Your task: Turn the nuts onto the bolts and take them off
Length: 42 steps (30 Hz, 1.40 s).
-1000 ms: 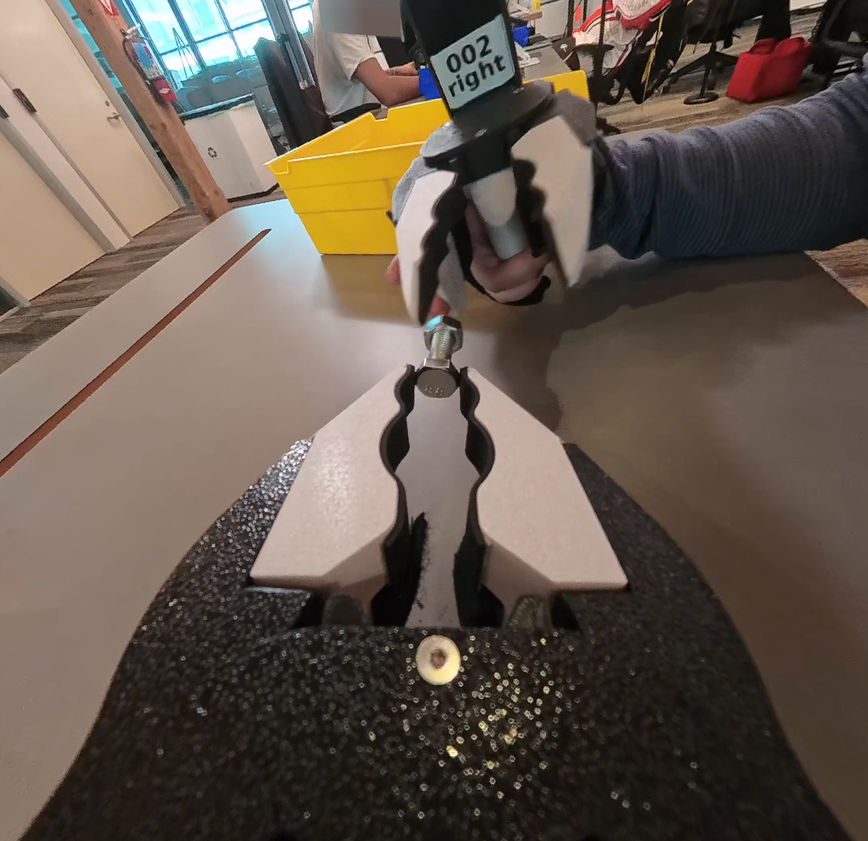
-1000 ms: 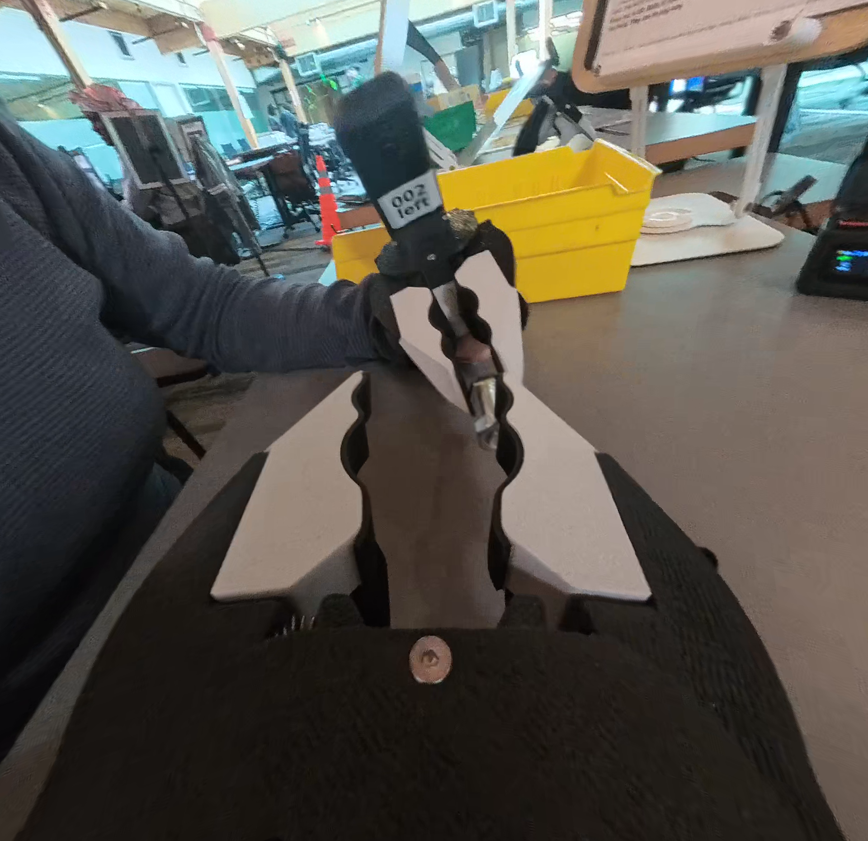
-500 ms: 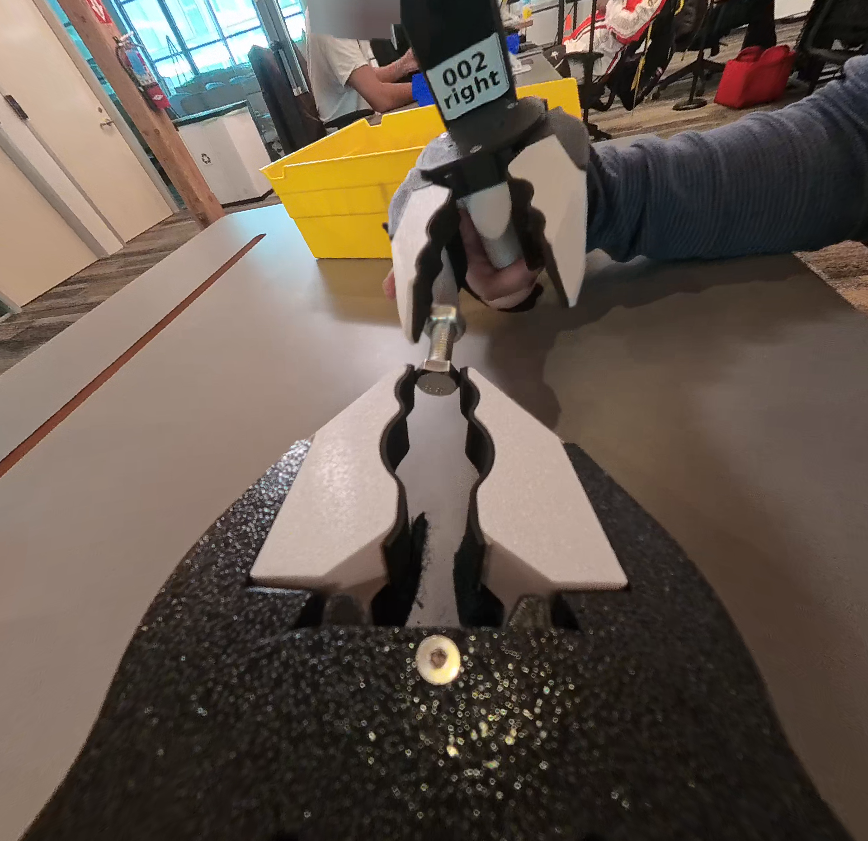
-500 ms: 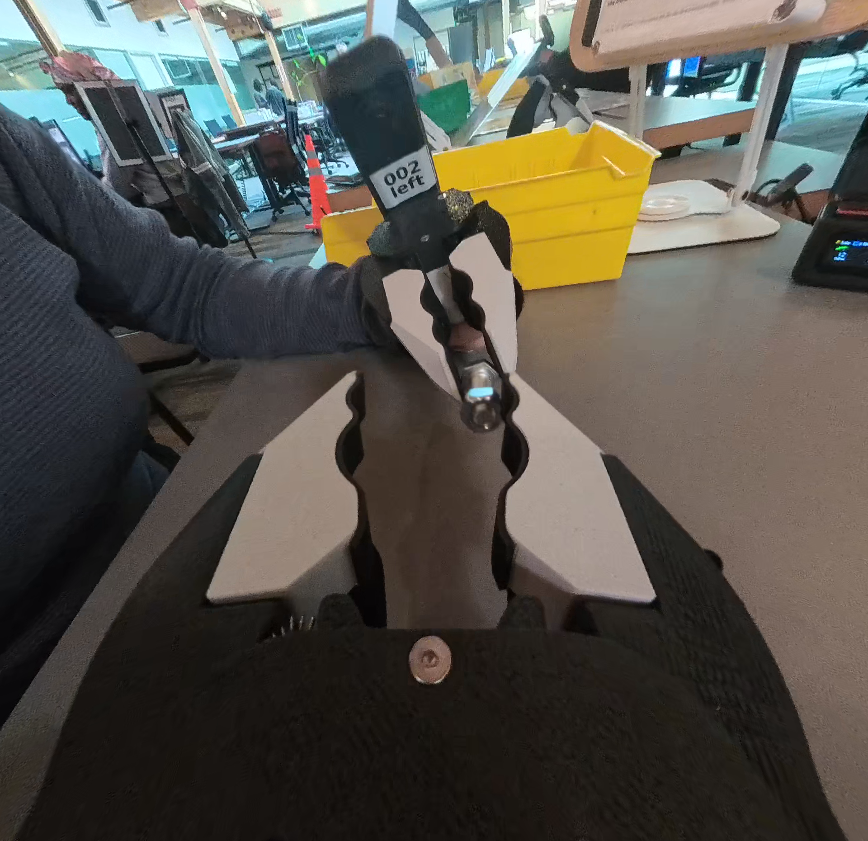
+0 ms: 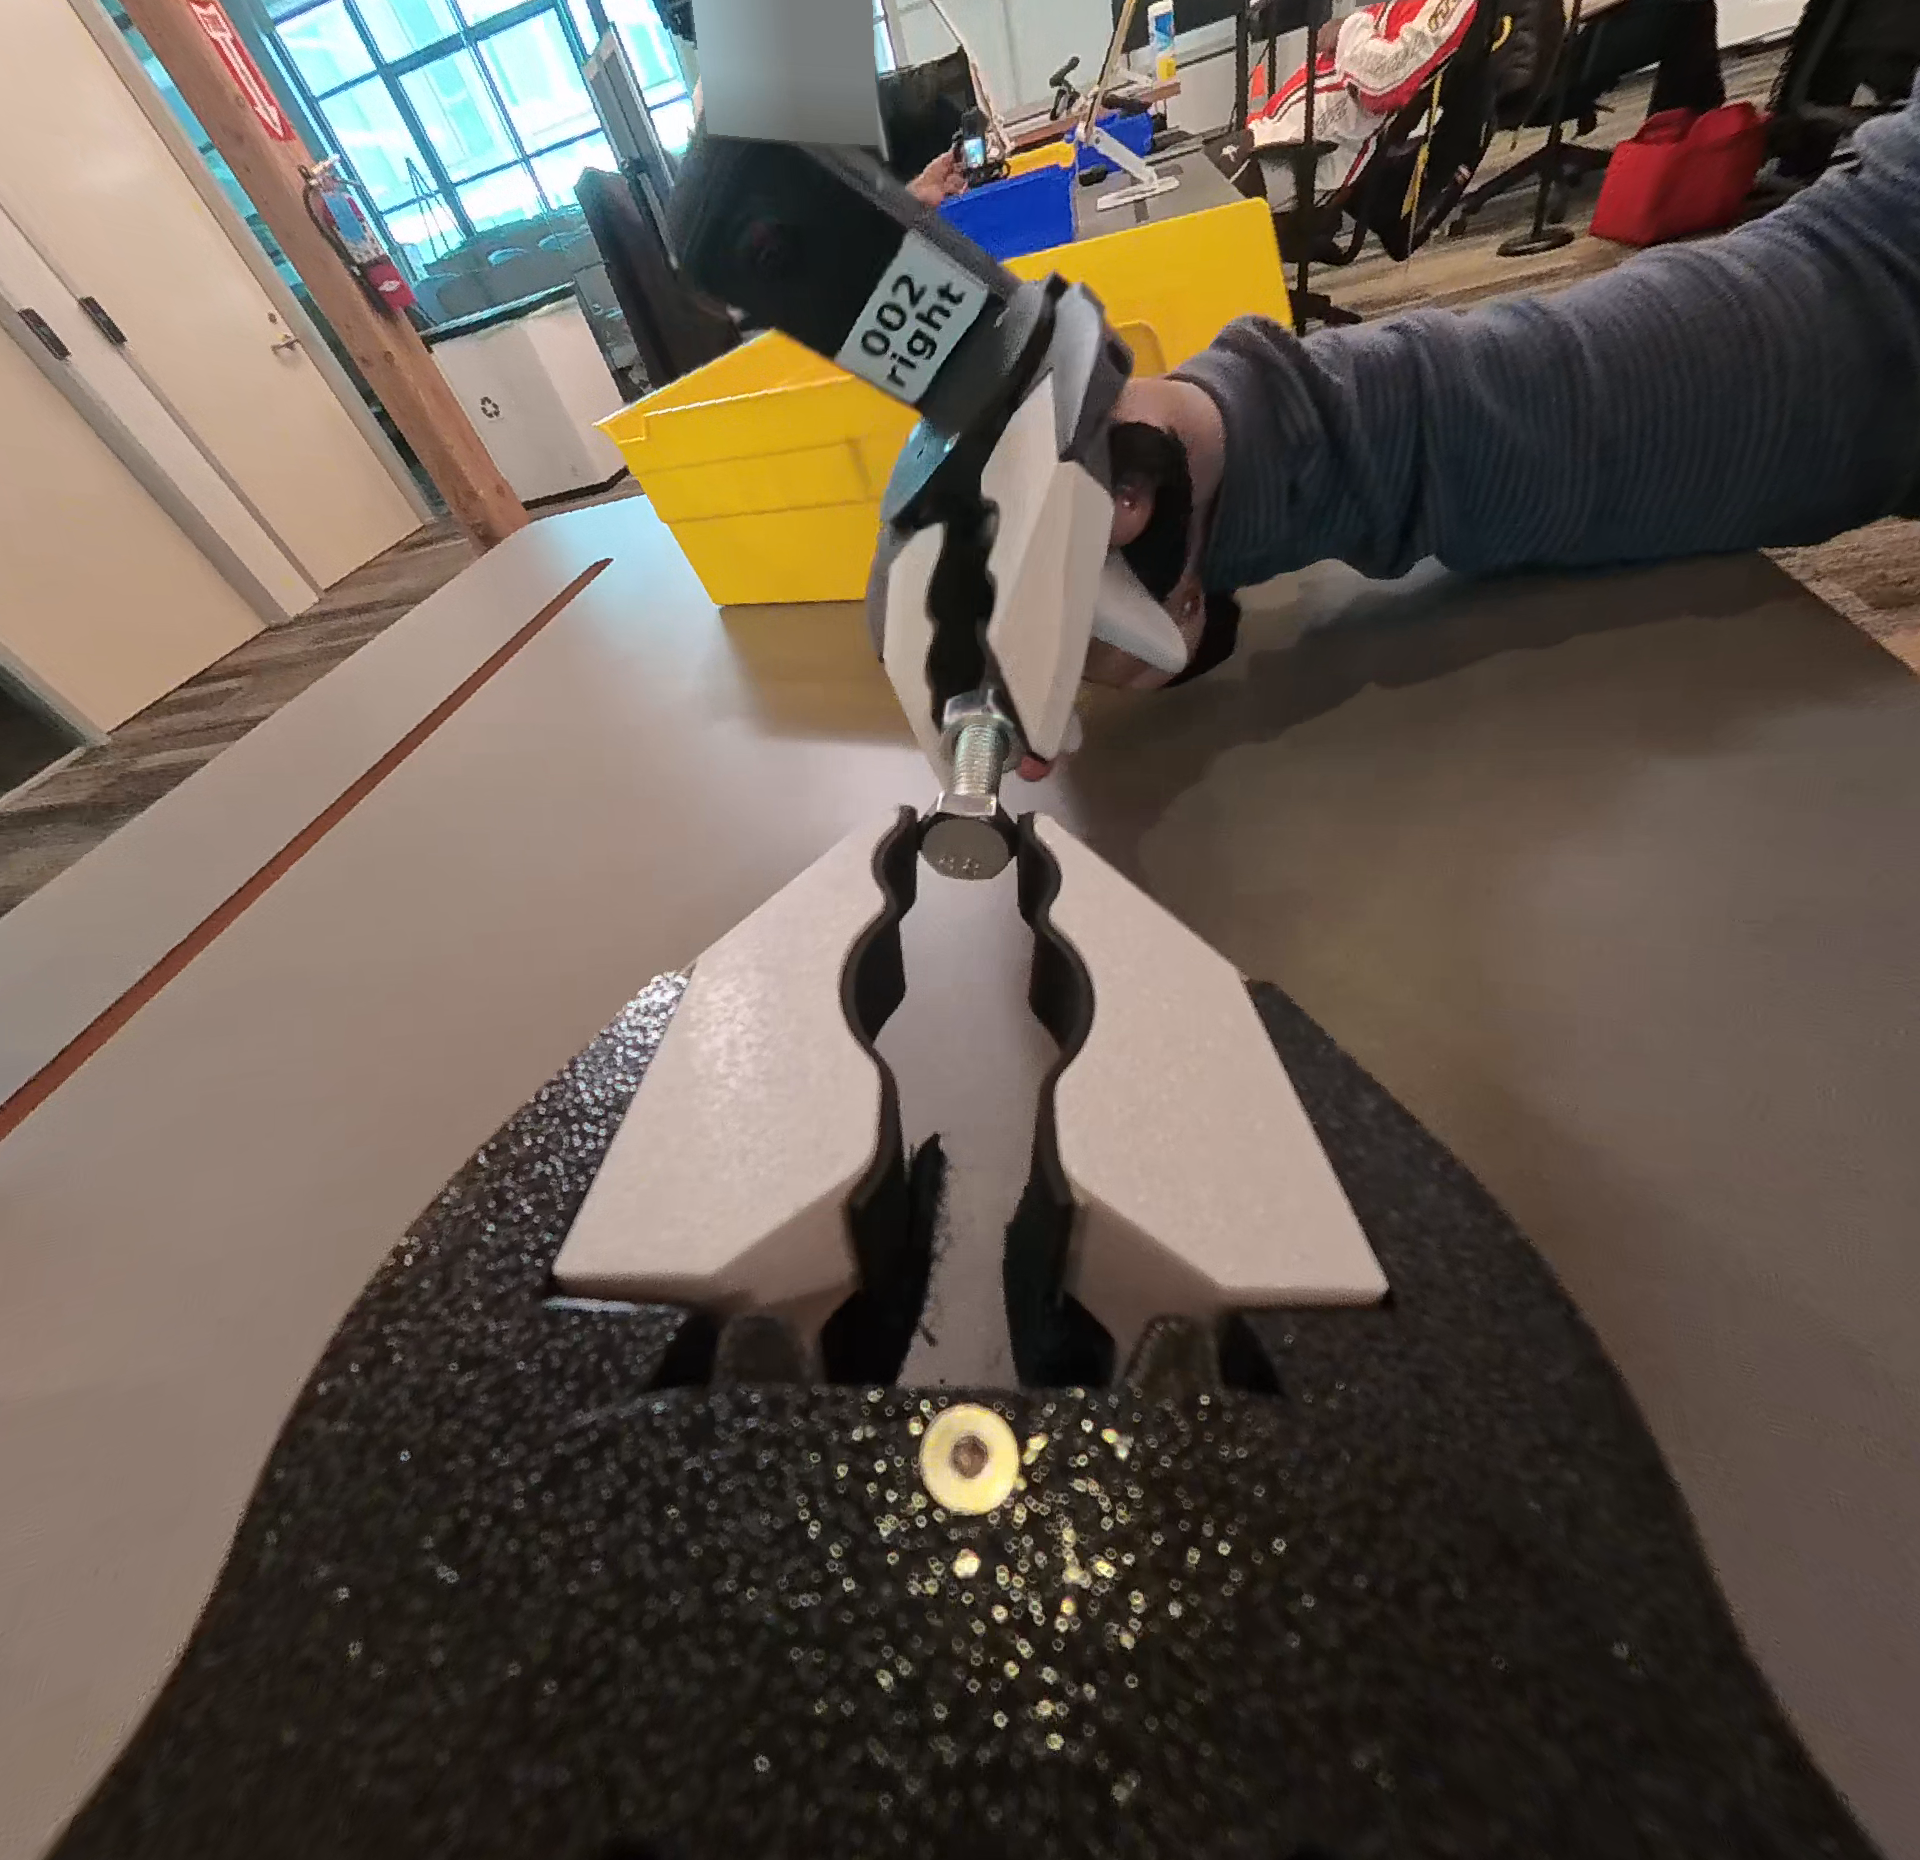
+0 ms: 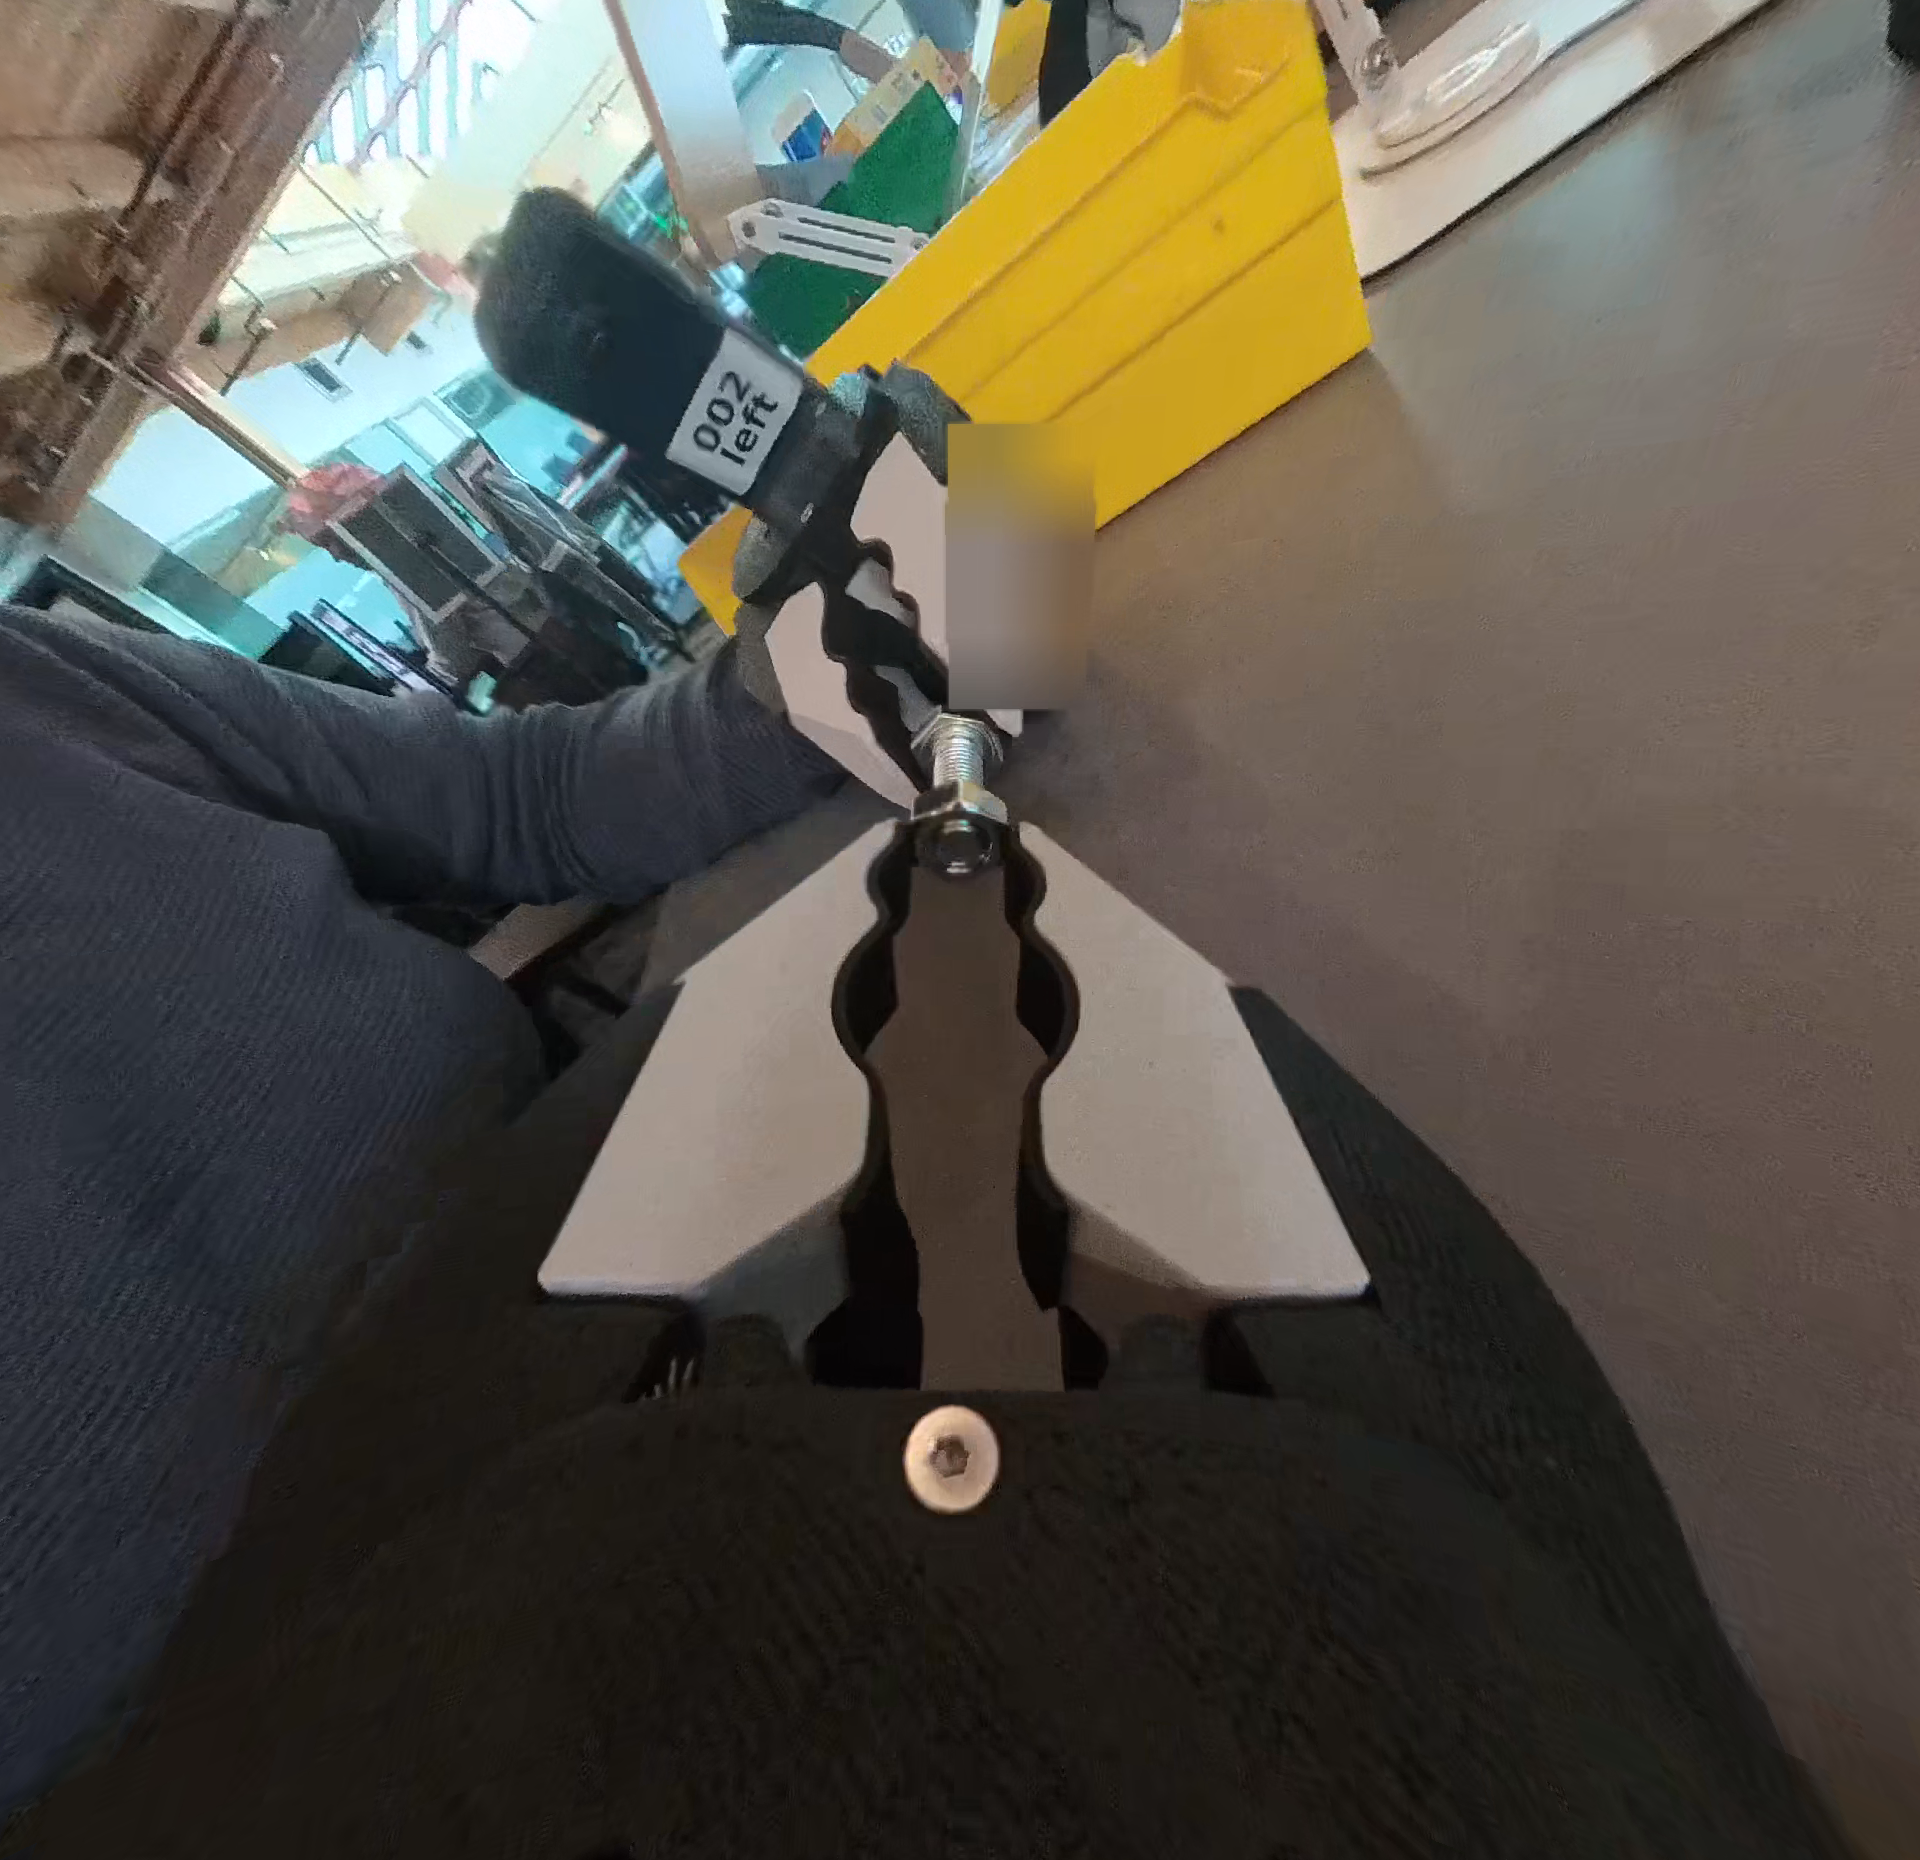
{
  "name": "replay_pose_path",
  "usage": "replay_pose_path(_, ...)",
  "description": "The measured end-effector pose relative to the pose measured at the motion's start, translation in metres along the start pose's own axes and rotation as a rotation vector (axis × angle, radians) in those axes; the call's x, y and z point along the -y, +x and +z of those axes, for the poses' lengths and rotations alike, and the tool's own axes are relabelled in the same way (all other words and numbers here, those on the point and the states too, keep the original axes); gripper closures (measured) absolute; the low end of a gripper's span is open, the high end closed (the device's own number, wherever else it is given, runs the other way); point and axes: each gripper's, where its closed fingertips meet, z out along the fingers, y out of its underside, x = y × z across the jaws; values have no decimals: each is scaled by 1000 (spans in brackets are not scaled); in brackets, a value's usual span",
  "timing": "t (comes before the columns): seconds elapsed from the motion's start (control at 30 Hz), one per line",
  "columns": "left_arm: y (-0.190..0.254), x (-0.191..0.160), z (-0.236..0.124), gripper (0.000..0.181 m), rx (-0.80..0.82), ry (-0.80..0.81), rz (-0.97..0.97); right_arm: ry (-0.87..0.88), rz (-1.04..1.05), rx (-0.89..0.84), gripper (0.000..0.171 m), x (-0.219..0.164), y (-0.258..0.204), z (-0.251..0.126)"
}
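A silver bolt (image 5: pixel 974 761) is held in the air over the grey table, between the two grippers. My left gripper (image 5: pixel 966 842) is shut on the bolt's hex head (image 5: pixel 966 856). My right gripper (image 6: pixel 956 836) is shut on the nut (image 6: pixel 956 804), which sits near the free end of the thread. In the left wrist view the right gripper (image 5: pixel 977 721) comes down from above, rolled to one side, with the nut (image 5: pixel 971 711) at its tips. In the right wrist view the left gripper (image 6: pixel 958 732) holds the far end of the bolt (image 6: pixel 951 761).
A yellow bin (image 5: pixel 821 480) stands on the table behind the grippers and also shows in the right wrist view (image 6: pixel 1153 283). The white base of a stand (image 6: pixel 1538 75) lies at the far right. The person's blue sleeve (image 5: pixel 1558 408) reaches in from the right.
My right gripper was open beside the bolt. It has closed on the nut and rolled, so its view is now tilted. My left gripper has kept its hold on the bolt head.
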Motion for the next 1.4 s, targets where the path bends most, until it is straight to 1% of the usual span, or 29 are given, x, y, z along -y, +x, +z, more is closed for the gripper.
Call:
replay_pose_path(0.03, -1, 0, 0, 164, -2, -2, -19, 4, -81, -27, 155, 1, 1, 0)
replay_pose_path(0.1, -1, -1, 0, 164, -14, -7, -57, 2, -311, -109, 155, 4, 2, 1)
replay_pose_path(0.2, 0, 3, -3, 164, -58, 16, -143, -12, -810, -281, 155, 7, 0, 4)
replay_pose_path(0.3, -8, 0, -4, 164, -54, 4, -260, -145, -1353, -600, 154, 11, 15, 4)
replay_pose_path(0.37, -10, -4, -5, 165, -72, -15, -364, -235, -1696, -771, 155, 14, 19, 6)
replay_pose_path(0.4, -11, -4, -6, 165, -84, -14, -416, -270, -1825, -834, 155, 16, 20, 7)
replay_pose_path(0.47, -13, -3, -7, 165, -104, 7, -523, -310, -1966, -919, 155, 20, 19, 7)
replay_pose_path(0.53, -13, 0, -8, 164, -159, 53, -666, -313, -2048, -956, 155, 23, 16, 7)
replay_pose_path(0.57, -14, 2, -9, 165, -181, 82, -720, -308, -2058, -969, 155, 24, 14, 7)
replay_pose_path(0.63, -15, 4, -10, 165, -202, 107, -765, -302, -2054, -976, 155, 24, 12, 7)
replay_pose_path(0.7, -13, 5, -10, 165, -200, 101, -744, -270, -1975, -939, 155, 21, 9, 7)
replay_pose_path(0.73, -10, 7, -10, 165, -211, 108, -719, -235, -1872, -896, 145, 19, 8, 7)
replay_pose_path(0.77, -9, 11, -11, 165, -209, 129, -682, -195, -1731, -828, 119, 16, 8, 8)
replay_pose_path(0.8, -9, 15, -11, 165, -197, 150, -638, -148, -1561, -744, 107, 15, 5, 9)
replay_pose_path(0.83, -9, 18, -12, 165, -181, 167, -589, -100, -1366, -654, 104, 15, 2, 9)
replay_pose_path(0.87, -9, 22, -13, 165, -161, 187, -523, -61, -1164, -562, 105, 15, -1, 9)
replay_pose_path(0.93, -9, 28, -16, 165, -92, 218, -332, 6, -760, -424, 115, 18, 1, 5)
replay_pose_path(0.97, -9, 28, -16, 165, -45, 211, -230, 30, -545, -340, 115, 18, 2, 3)
replay_pose_path(1.0, -9, 25, -15, 165, 0, 181, -139, 69, -318, -265, 115, 22, 3, 1)
replay_pose_path(1.03, -9, 21, -13, 165, 36, 140, -60, 88, -120, -121, 112, 21, -7, 2)
replay_pose_path(1.07, -8, 16, -10, 165, 58, 101, 6, 109, 40, 6, 112, 22, -16, 0)
replay_pose_path(1.1, -6, 14, -8, 165, 70, 74, 56, 134, 163, 52, 115, 25, -15, -3)
replay_pose_path(1.17, -3, 12, -4, 165, 83, 48, 116, 174, 285, 124, 124, 27, -13, -7)
replay_pose_path(1.2, -2, 10, -3, 165, 83, 38, 130, 179, 342, 150, 124, 28, -13, -8)
replay_pose_path(1.23, -2, 9, -2, 165, 85, 29, 135, 184, 362, 173, 125, 27, -15, -9)
replay_pose_path(1.4, -3, 10, -3, 165, 99, 31, 150, 114, 393, 154, 126, 16, -14, -2)
